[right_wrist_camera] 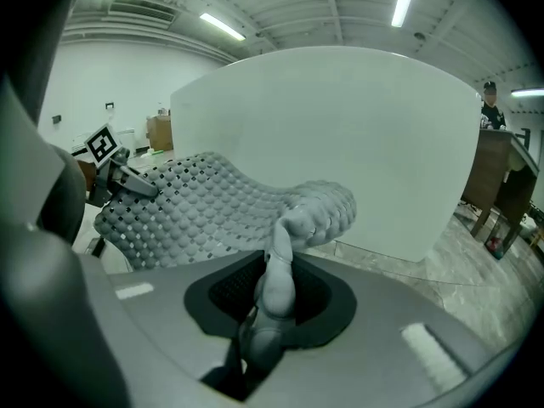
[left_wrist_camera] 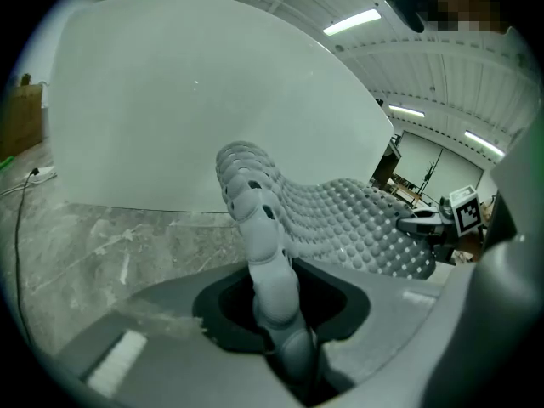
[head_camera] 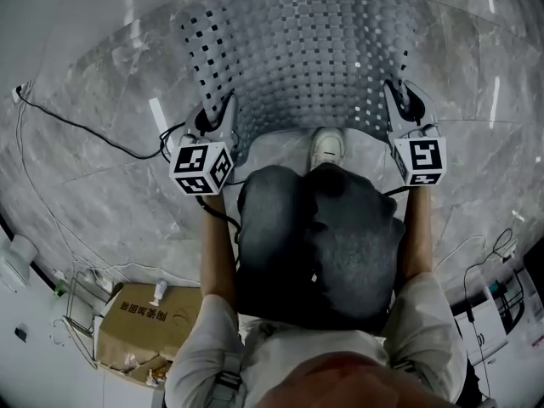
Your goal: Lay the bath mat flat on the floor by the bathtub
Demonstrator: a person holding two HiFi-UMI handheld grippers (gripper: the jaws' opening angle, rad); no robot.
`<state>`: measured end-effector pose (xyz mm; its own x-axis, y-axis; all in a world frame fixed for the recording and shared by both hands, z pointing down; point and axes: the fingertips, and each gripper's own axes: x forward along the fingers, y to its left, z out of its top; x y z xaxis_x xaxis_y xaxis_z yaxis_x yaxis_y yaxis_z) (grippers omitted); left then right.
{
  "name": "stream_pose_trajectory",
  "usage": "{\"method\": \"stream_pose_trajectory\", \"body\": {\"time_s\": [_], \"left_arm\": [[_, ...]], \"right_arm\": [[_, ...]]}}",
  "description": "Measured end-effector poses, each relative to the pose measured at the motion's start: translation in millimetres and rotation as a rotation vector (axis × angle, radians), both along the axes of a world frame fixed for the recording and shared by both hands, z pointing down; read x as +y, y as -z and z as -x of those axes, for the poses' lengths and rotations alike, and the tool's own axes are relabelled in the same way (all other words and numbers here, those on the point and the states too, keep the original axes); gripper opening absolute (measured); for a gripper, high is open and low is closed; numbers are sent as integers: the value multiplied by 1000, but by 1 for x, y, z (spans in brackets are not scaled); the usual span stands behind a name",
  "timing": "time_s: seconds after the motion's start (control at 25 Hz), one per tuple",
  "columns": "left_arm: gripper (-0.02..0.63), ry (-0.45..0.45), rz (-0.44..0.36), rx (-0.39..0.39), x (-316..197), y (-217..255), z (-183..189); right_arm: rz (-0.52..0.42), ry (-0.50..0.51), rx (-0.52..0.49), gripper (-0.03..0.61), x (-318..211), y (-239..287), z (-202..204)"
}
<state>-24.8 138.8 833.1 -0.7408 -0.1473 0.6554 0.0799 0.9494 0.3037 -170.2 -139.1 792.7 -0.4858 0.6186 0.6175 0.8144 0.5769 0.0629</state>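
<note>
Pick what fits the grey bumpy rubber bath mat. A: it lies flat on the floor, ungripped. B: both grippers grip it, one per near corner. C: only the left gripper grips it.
B: the left gripper and the right gripper each clamp a near corner of the grey bumpy rubber bath mat.

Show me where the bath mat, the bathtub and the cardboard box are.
bath mat [head_camera: 306,49], head view, middle of its studded surface.
bathtub [left_wrist_camera: 195,100], left gripper view, its white outer wall.
cardboard box [head_camera: 136,321], head view, its printed top face.
</note>
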Motion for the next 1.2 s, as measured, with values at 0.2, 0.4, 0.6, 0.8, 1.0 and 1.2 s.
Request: {"method": "stream_pose_trajectory", "body": {"time_s": [0.2,0.4,0.6,0.8,1.0,1.2], "left_arm": [[101,-12,-2,6,4,-30,7],[101,-31,4,19,5,-47,20],[104,-32,10,26,10,-65,29],[104,-12,10,46,15,-85,35],[106,-1,19,75,16,-102,43],[112,-5,30,100,22,-115,44]], "right_arm": [[-7,5,1,71,4,-30,6],[-25,-7,19,71,5,-52,14],[-35,-1,35,72,11,-70,26],[-44,16,56,77,17,-88,40],[-66,31,61,88,19,-107,52],[-95,28,79,100,21,-126,58]]}}
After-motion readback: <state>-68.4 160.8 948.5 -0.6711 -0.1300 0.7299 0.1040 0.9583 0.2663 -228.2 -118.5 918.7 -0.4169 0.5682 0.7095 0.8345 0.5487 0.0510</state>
